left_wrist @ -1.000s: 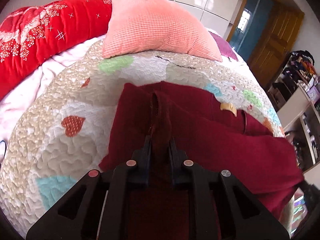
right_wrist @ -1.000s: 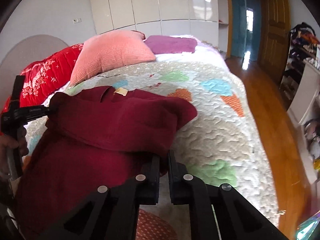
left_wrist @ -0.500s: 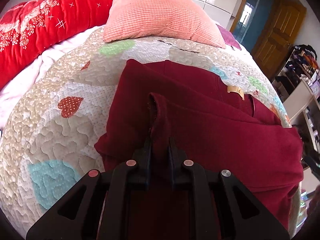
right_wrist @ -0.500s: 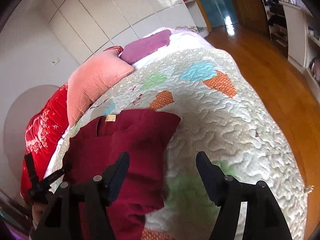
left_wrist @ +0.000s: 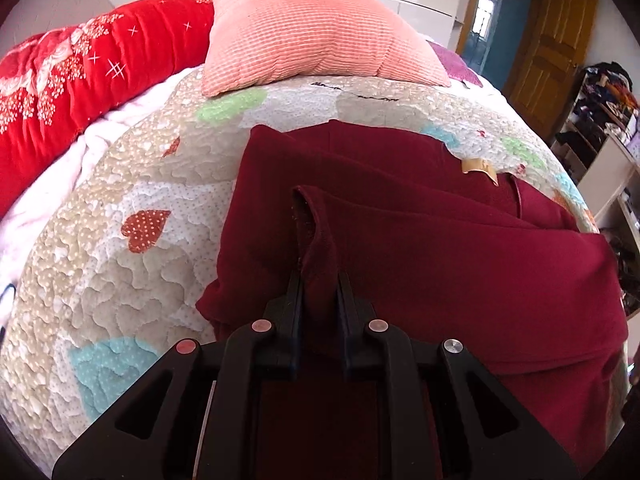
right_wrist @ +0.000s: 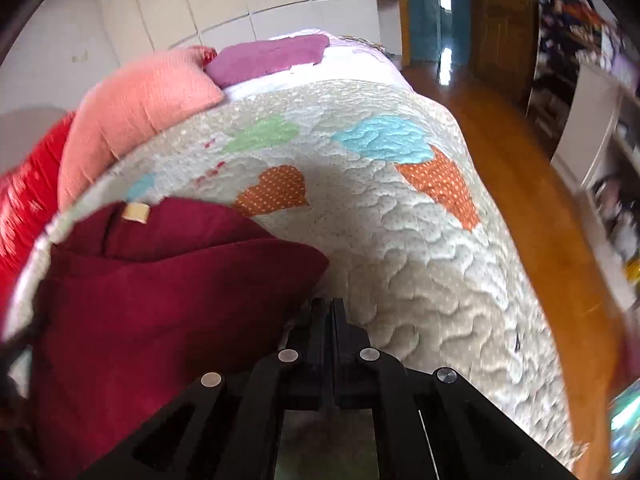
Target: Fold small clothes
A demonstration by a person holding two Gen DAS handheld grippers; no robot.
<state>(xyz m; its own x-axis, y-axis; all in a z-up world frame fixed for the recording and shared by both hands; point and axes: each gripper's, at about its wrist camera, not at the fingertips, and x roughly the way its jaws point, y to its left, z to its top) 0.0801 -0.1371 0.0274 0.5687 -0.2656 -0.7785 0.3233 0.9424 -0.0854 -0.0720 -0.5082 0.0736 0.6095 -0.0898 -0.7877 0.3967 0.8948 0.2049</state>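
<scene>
Across the bed, a heart-patterned quilt [left_wrist: 120,280], soft and puckered; likely to drag and ruck under any cloth pulled over it.

On the quilt, filling the lower centre and right of the left wrist view, lies the dark red garment [left_wrist: 460,280], already doubled over itself in thick layers. Bulky enough to spring back open or slump sideways once let go, spoiling the fold line.

At lower centre of that view, the left gripper [left_wrist: 318,280]: jaws nearly together, pinching a raised ridge of the garment. Grips only a narrow ridge, so risks lifting one layer alone and skewing the stack if raised or tugged.

At lower centre of the right wrist view, the right gripper [right_wrist: 328,312]: jaws pressed flat together, just beside the garment's right edge, no cloth visibly between them. Seems to hold nothing, so leaves that side unsupported; could also nudge the edge out of line.

At the upper left of the same view, a tan label [right_wrist: 136,212] at the neckline; apt to end up off-centre if the layers shift.
</scene>
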